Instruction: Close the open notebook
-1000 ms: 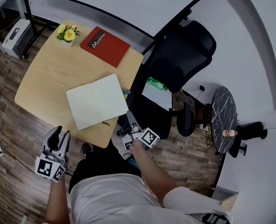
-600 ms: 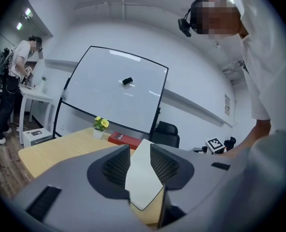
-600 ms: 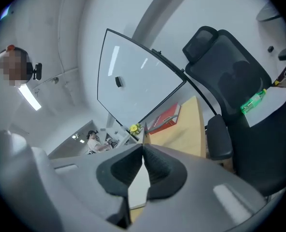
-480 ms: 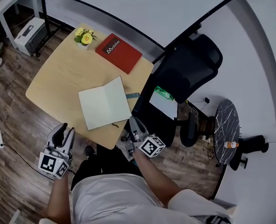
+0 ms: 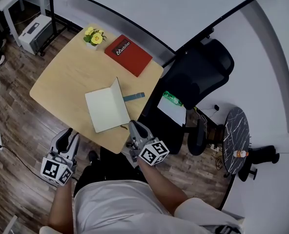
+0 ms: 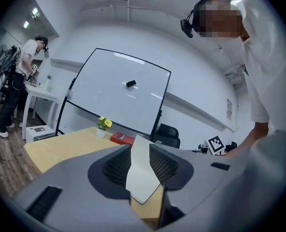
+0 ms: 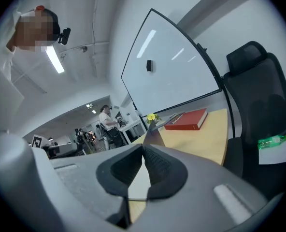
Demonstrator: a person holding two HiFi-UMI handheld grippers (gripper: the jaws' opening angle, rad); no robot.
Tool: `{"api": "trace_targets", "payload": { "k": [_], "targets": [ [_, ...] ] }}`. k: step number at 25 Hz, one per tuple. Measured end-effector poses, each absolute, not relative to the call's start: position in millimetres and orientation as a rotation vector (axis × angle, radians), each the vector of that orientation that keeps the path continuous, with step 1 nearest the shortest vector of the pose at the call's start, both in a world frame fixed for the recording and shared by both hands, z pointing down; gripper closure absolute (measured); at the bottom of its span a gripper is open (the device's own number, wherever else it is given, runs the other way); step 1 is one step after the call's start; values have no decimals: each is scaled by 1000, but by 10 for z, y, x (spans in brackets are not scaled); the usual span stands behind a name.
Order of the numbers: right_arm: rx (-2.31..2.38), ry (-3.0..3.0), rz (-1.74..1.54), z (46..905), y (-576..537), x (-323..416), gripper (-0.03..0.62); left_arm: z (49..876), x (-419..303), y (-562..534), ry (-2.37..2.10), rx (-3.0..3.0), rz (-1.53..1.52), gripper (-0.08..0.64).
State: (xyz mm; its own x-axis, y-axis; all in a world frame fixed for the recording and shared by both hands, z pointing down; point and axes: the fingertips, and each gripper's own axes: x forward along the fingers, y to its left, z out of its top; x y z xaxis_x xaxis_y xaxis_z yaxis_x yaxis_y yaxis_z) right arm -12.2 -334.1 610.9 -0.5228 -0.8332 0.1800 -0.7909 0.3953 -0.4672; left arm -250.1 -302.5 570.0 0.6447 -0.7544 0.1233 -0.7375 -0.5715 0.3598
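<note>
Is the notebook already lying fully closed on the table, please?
No, the notebook is part open: its right cover stands raised on edge while the left page lies bare on the table.

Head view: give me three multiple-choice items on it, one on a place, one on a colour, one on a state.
1. Where does the green bottle lie?
A. on the wooden desk
B. on the seat of the black office chair
C. on the floor

2. What colour is the closed book beside the yellow flowers?
A. red
B. blue
C. black

3. How does the notebook stand?
A. lying flat open
B. fully closed
C. partly closed, with one cover raised

Answers:
1 B: the bottle rests by a white sheet on the chair seat.
2 A: its cover is red with white print.
3 C: the right-hand cover stands up steeply over the white page.
</note>
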Motion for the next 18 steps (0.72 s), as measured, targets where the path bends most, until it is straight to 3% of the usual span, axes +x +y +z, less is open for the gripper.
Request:
{"api": "trace_targets", "payload": {
  "k": [18],
  "targets": [
    [-1373,2865,-681,6186,-3214,-616,575,5790,-2561,-2835,-1190,2453,-77,442]
  ]
}}
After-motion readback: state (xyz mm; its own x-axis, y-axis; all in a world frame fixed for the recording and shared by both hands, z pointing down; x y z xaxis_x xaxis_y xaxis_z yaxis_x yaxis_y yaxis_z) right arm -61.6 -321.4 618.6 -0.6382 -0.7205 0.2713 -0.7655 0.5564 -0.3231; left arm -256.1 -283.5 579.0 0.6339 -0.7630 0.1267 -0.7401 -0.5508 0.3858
